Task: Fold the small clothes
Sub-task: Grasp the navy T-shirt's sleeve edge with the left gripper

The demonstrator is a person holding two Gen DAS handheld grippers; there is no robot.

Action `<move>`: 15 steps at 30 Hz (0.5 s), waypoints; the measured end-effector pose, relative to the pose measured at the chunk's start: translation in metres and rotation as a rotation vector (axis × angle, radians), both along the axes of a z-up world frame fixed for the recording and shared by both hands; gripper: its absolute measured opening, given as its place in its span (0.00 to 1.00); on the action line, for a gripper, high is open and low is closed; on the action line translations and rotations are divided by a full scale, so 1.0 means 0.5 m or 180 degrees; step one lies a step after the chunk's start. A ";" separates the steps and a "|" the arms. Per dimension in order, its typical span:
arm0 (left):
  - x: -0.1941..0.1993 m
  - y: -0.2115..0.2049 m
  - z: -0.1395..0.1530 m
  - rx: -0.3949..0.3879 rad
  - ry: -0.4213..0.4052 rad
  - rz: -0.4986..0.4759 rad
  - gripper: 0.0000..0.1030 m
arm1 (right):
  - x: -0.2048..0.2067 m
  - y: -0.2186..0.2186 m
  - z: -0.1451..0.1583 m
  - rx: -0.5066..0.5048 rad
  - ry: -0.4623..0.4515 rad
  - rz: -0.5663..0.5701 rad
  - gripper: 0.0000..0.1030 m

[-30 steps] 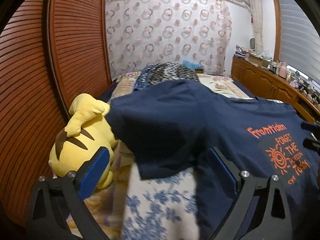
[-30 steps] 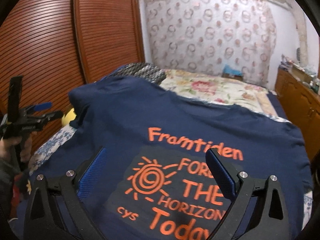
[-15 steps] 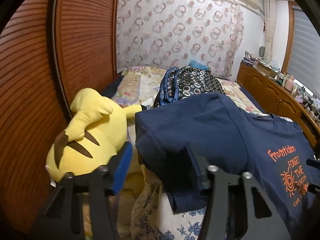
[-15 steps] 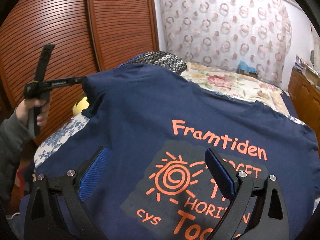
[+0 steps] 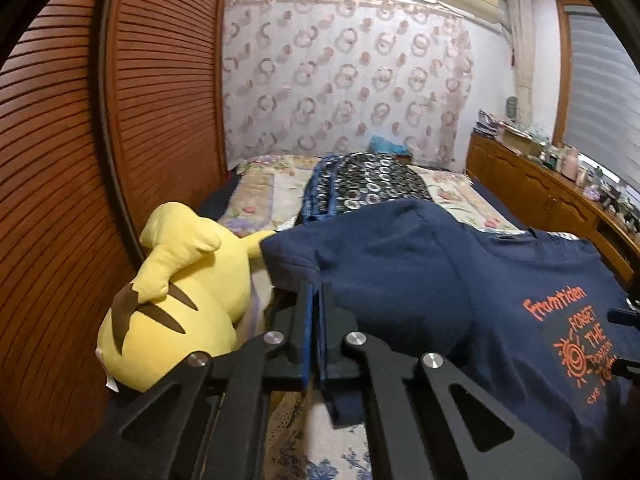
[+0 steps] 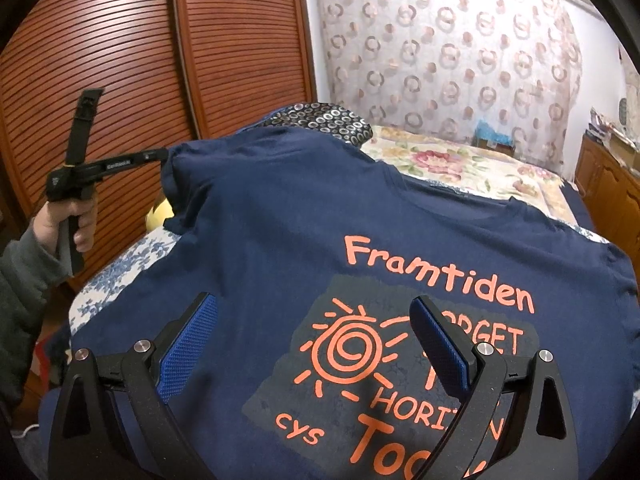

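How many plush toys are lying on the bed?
1. A yellow plush toy lies at the left edge of the bed, next to the wooden louvred doors and touching the sleeve of the navy T-shirt. Others may be hidden under the shirt.

The T-shirt (image 6: pixel 304 240) lies spread on the bed (image 6: pixel 472 168), with a plush toy (image 5: pixel 180 300) just left of it against the wardrobe doors (image 5: pixel 80 160). A patterned bag (image 5: pixel 364 184) sits behind the shirt; a dresser (image 5: pixel 540 188) stands to the right.
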State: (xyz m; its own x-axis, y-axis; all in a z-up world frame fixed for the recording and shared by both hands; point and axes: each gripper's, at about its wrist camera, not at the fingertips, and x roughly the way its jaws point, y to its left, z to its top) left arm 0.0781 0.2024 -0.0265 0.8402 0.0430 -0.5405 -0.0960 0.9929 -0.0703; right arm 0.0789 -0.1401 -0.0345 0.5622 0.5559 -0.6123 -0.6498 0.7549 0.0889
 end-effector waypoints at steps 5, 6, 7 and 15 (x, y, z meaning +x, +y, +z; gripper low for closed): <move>0.006 -0.012 0.008 0.0054 -0.0001 -0.0049 0.00 | 0.000 -0.001 0.000 0.0003 0.0001 -0.0009 0.96; 0.004 -0.012 0.011 0.0044 -0.0020 -0.0062 0.00 | 0.000 -0.003 0.000 0.0005 0.0004 -0.0015 0.96; 0.000 -0.018 0.018 0.0030 -0.0056 -0.0089 0.00 | 0.002 -0.004 0.000 0.0004 0.0002 -0.0022 0.96; -0.001 -0.134 0.123 0.0048 -0.0325 -0.0586 0.00 | 0.012 -0.044 0.018 0.0066 -0.0067 -0.0160 0.96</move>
State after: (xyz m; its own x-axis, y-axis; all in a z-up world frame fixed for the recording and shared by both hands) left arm 0.0774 0.1355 0.0349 0.8851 -0.1089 -0.4525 0.0940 0.9940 -0.0553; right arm 0.0847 -0.1622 -0.0257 0.6025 0.5391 -0.5886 -0.6129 0.7849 0.0915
